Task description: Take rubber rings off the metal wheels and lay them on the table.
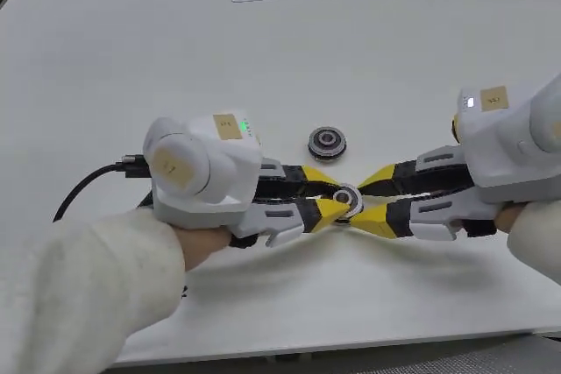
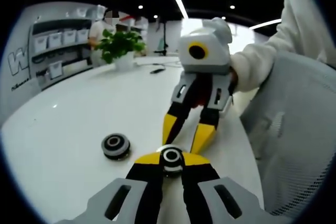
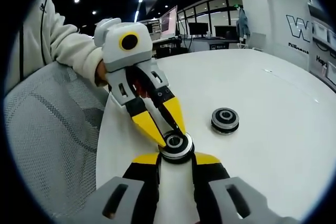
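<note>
Table (image 1: 263, 59): white, smooth, soft sheen. Left gripper (image 1: 329, 199), right gripper (image 1: 366, 199): white hard-plastic shells, semi-gloss; jaw tips yellow and black, matt. Gripped wheel (image 1: 345, 201): bright polished metal hub. Loose wheel (image 1: 327, 142): metal core, dull black rubber ring (image 1: 313, 143) outside. Sleeve (image 1: 79, 295): cream cloth, fuzzy nap. Chair back (image 3: 47, 129): grey mesh fabric, open weave. Cable (image 1: 88, 183): black, smooth sheath.

White, yellow-tipped left gripper (image 1: 331, 198), right gripper (image 1: 365, 201); cream sleeves (image 1: 96, 286).

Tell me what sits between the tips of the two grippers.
A wheel, pinched from either side by the left gripper and the right gripper; the head view shows it.
</note>
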The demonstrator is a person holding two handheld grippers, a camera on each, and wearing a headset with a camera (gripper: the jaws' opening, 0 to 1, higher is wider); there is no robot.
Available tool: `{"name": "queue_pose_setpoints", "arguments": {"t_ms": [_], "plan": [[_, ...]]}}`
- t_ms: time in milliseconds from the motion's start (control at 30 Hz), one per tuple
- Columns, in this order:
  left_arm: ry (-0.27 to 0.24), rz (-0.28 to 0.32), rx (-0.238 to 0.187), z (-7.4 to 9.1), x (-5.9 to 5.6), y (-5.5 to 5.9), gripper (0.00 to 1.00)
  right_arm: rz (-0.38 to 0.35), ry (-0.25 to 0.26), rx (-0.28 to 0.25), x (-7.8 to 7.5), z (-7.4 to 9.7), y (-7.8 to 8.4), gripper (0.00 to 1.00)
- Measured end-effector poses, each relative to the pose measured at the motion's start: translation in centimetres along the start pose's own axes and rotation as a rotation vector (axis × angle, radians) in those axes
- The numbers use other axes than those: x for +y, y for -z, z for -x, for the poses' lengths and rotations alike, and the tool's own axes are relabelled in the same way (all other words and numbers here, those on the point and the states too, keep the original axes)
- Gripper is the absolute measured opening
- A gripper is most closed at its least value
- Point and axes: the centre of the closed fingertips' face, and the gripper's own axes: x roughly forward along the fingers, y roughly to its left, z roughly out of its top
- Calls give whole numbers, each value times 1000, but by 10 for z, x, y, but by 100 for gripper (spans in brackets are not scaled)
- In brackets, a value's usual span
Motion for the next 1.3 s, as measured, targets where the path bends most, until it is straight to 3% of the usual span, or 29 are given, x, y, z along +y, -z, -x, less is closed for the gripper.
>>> {"name": "queue_pose_setpoints", "arguments": {"t_ms": [900, 967, 1000, 1100, 1300], "plan": [[5, 8, -1, 1, -2, 1, 14, -13, -8, 20, 3, 3, 6, 9], [8, 8, -1, 1, -3, 1, 14, -64, -10, 22, 2, 3, 9, 4], [19, 9, -3, 0, -5, 0, 14, -42, 0, 32, -1, 3, 11, 0], [13, 4, -2, 0, -5, 1, 14, -71, -16, 25, 2, 3, 10, 0], [13, 6, -4, 0, -5, 1, 14, -56, -2, 55, 2, 2, 10, 1]]}}
